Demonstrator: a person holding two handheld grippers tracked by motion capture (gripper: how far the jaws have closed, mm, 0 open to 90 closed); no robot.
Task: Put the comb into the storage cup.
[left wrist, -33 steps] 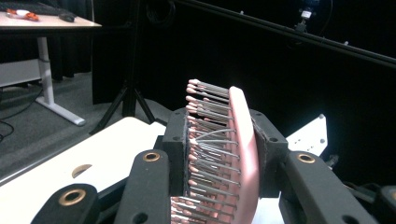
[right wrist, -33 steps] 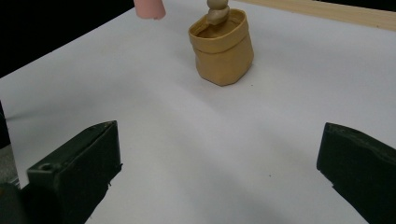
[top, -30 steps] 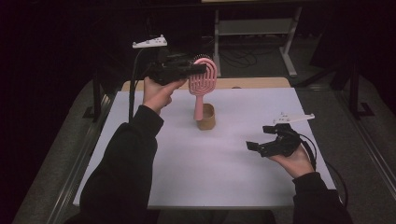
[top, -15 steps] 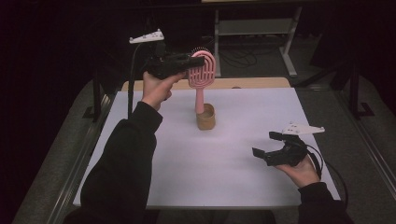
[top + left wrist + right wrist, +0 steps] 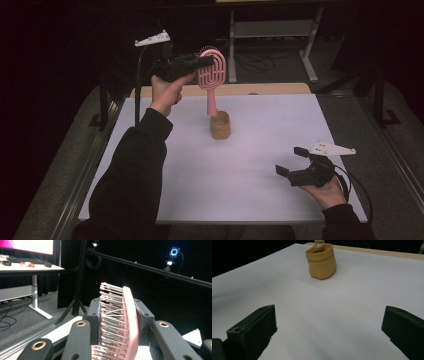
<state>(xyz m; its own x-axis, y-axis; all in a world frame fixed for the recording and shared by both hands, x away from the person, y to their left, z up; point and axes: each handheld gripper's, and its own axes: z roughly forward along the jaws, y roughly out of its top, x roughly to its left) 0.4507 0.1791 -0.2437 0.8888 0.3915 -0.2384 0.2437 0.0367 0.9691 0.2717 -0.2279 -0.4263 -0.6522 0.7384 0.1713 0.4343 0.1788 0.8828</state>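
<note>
- The table [image 5: 250,190] fills the middle of the high view; the tan cup [image 5: 220,125] stands just above centre, light enough to tip if the handle drags its rim.
- The pink hairbrush [image 5: 212,75], upper middle, stands upright with its handle in the cup; it could twist in the grip.
- The left hand-held gripper [image 5: 200,62] clamps the brush head from the left.
- The right hand-held gripper [image 5: 292,162], lower right, stands wide and holds nothing, well apart from the cup.

Pink brush [image 5: 212,70] looks like smooth plastic w/ thin shiny pins. Tan pouch [image 5: 321,262] is soft, matt, wrinkly. Table top [image 5: 260,150] is matt white, w/ wood edge at back.
</note>
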